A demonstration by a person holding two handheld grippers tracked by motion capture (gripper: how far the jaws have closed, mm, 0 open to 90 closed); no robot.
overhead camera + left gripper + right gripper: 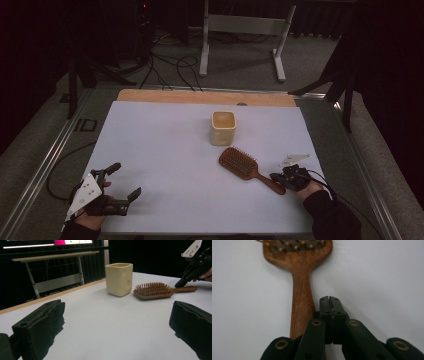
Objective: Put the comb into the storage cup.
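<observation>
Dim room, evenly lit white tabletop, soft shadows, blurred close foreground.

cream square cup, white table, floor cables

A: How many things lie on the surface?

B: Two: one wooden hairbrush and one cream cup.

A: And the tools?

B: Two grippers, one in each hand: the left gripper and the right gripper, each with two black jaws.

A: Anything else to count?

B: One white frame on the floor behind.
</observation>
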